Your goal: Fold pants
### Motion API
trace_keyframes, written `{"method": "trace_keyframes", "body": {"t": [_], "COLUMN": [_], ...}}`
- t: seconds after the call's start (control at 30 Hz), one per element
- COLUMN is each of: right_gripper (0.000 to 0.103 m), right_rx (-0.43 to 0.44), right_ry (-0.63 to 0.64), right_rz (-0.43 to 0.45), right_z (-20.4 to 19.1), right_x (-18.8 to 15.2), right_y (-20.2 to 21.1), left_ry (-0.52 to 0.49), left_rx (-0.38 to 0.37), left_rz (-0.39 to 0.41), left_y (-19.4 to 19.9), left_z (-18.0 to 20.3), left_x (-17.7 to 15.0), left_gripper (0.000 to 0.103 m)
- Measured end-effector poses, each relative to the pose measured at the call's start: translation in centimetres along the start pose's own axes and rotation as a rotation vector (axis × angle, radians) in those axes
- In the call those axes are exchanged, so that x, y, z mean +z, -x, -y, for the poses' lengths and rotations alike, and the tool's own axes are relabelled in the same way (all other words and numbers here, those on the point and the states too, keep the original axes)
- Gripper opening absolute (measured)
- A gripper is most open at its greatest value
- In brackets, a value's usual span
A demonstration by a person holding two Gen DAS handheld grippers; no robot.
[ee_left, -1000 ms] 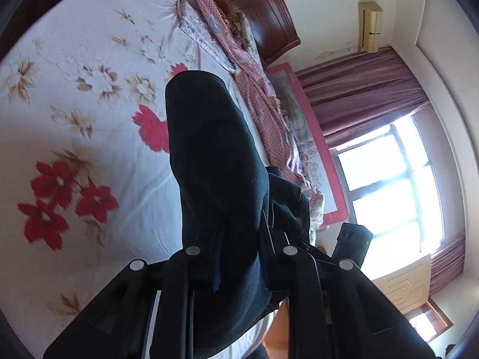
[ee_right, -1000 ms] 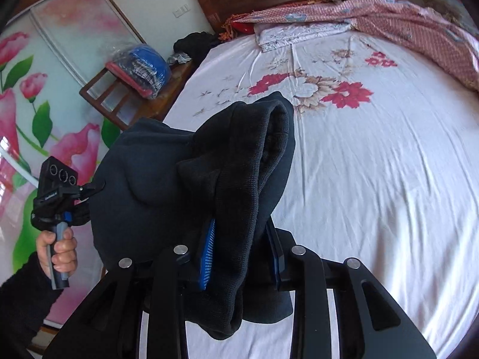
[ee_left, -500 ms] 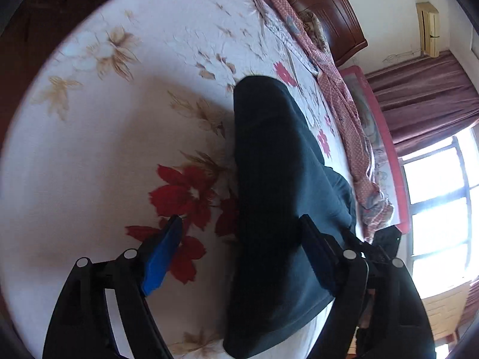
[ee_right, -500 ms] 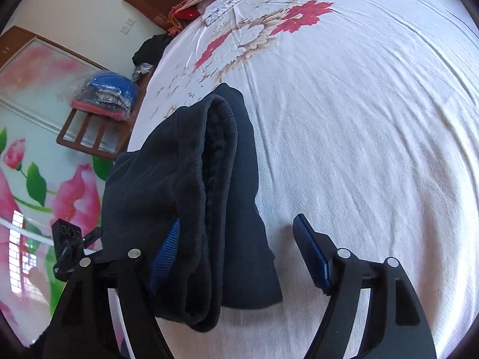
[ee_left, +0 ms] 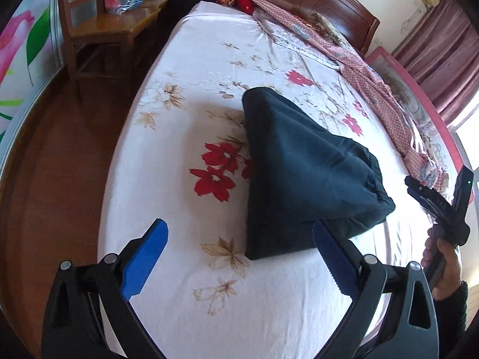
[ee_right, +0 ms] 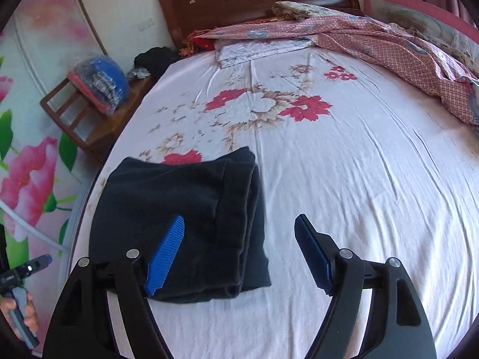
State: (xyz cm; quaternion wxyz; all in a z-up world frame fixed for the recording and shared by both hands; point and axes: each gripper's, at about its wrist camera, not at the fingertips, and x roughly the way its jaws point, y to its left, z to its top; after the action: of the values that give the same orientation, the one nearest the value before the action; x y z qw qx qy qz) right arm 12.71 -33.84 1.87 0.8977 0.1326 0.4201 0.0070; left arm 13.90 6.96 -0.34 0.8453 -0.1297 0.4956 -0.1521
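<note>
Folded pants (ee_right: 179, 218) near bed (ee_right: 359, 194) edge, seemingly flat; grippers clear.

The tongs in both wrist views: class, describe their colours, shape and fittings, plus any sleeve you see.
Each pair of tongs, left and right, has black triangular-cutout arms, silver rivets and ribbed blue pads. The right hand wears a dark knit sleeve.

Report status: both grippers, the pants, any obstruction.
Left gripper open, empty. Right gripper open, empty. Pants folded, lying on bed, free of both. Pink quilt by headboard, well clear.
</note>
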Motion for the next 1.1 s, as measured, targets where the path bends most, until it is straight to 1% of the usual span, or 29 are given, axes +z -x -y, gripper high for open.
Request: {"method": "trace_keyframes", "body": {"t": [0.03,0.07,0.1,0.13,0.17,0.2,0.23,0.27,0.3,0.33,0.37,0.4,0.43,0.47,0.5,0.57,0.63,0.67,0.77,0.8,0.83,0.87,0.93,1.0,1.03,1.07,1.1], "right_gripper": [0.076,0.076,0.076,0.076,0.076,0.079,0.079,0.079,0.079,0.079,0.079,0.082,0.089,0.093,0.095,0.095,0.095,0.095,0.095,0.095,0.095,0.095,0.095,0.095,0.095,0.095,0.095], "right_rx": [0.005,0.011,-0.031,-0.069,-0.047,-0.015,-0.002,-0.031,-0.063,-0.067,-0.064,-0.077,-0.111,-0.148,-0.18,-0.277,-0.376,-0.402,-0.375,-0.372,-0.364,-0.377,-0.416,-0.483,-0.501,-0.514,-0.526], "right_ry": [0.026,0.049,0.056,0.049,-0.007,-0.086,-0.114,-0.084,-0.055,-0.076,-0.13,-0.18,-0.206,-0.208,-0.193,-0.163,-0.147,-0.161,-0.215,-0.227,-0.218,-0.192,-0.082,0.047,0.088,0.107,0.117], "right_rz": [-0.022,-0.071,-0.137,-0.194,-0.232,-0.229,-0.2,-0.184,-0.189,-0.191,-0.169,-0.124,-0.095,-0.095,-0.121,-0.189,-0.268,-0.291,-0.386,-0.395,-0.39,-0.364,-0.273,-0.156,-0.1,-0.047,0.006], "right_z": [-0.5,-0.8,-0.9,-0.4,0.7,1.7,1.9,1.3,0.7,0.5,0.7,0.8,0.8,0.5,0.2,-0.6,-1.2,-1.2,-1.7,-2.2,-2.9,-3.8,-6.6,-9.3,-10.2,-10.9,-11.3], "right_x": [-1.0,-2.1,-3.1,-4.2,-5.2,-5.6,-5.6,-5.2,-4.9,-4.5,-4.2,-4.2,-4.4,-4.9,-5.7,-7.8,-10.7,-12.2,-16.1,-16.9,-17.2,-17.1,-16.0,-14.7,-14.0,-13.2,-12.5], "right_y": [-0.5,-1.8,-3.7,-5.3,-6.7,-6.8,-6.3,-5.7,-5.2,-4.3,-2.8,-0.7,1.2,2.7,3.7,5.1,5.8,6.1,6.1,6.1,6.0,6.1,6.4,7.4,8.2,9.1,10.1], "left_ry": [-0.009,-0.026,-0.04,-0.051,-0.054,-0.047,-0.028,-0.009,-0.002,0.005,0.003,-0.006,-0.021,-0.032,-0.047,-0.086,-0.101,-0.104,-0.105,-0.1,-0.092,-0.088,-0.079,-0.086,-0.099,-0.107,-0.105], "left_rx": [-0.014,-0.029,-0.035,-0.034,-0.035,-0.044,-0.05,-0.051,-0.059,-0.043,-0.01,0.025,0.065,0.113,0.181,0.28,0.36,0.389,0.449,0.461,0.463,0.467,0.452,0.503,0.511,0.526,0.525], "left_rz": [0.007,0.003,0.003,0.008,0.007,-0.003,-0.01,-0.004,0.006,0.012,0.026,0.037,0.059,0.09,0.125,0.173,0.188,0.179,0.107,0.089,0.074,0.075,0.088,0.113,0.124,0.144,0.173], "left_y": [0.4,0.6,0.9,1.3,1.4,1.5,1.7,2.0,2.3,2.5,2.7,3.0,3.6,4.2,4.8,5.6,6.0,6.1,5.9,5.9,5.9,6.0,6.3,6.8,7.0,7.6,8.3], "left_z": [0.5,1.0,1.3,1.7,1.9,1.8,1.8,1.6,1.4,1.3,1.4,1.6,1.9,2.3,2.9,4.1,5.1,5.4,5.9,6.1,6.2,6.3,6.8,7.5,7.9,8.2,8.3], "left_x": [-0.5,-0.9,-1.4,-1.8,-1.9,-2.0,-2.2,-2.4,-2.6,-2.7,-3.0,-3.2,-3.5,-3.9,-4.5,-5.6,-7.0,-7.9,-10.2,-10.9,-11.4,-11.6,-11.5,-10.8,-10.6,-10.2,-9.8], "left_gripper": [0.098,0.098,0.098,0.098,0.098,0.098,0.098,0.098,0.098,0.098,0.098,0.098,0.098,0.098,0.101,0.101,0.101,0.101,0.101,0.101,0.101,0.101,0.101,0.101,0.101,0.101,0.101]}}
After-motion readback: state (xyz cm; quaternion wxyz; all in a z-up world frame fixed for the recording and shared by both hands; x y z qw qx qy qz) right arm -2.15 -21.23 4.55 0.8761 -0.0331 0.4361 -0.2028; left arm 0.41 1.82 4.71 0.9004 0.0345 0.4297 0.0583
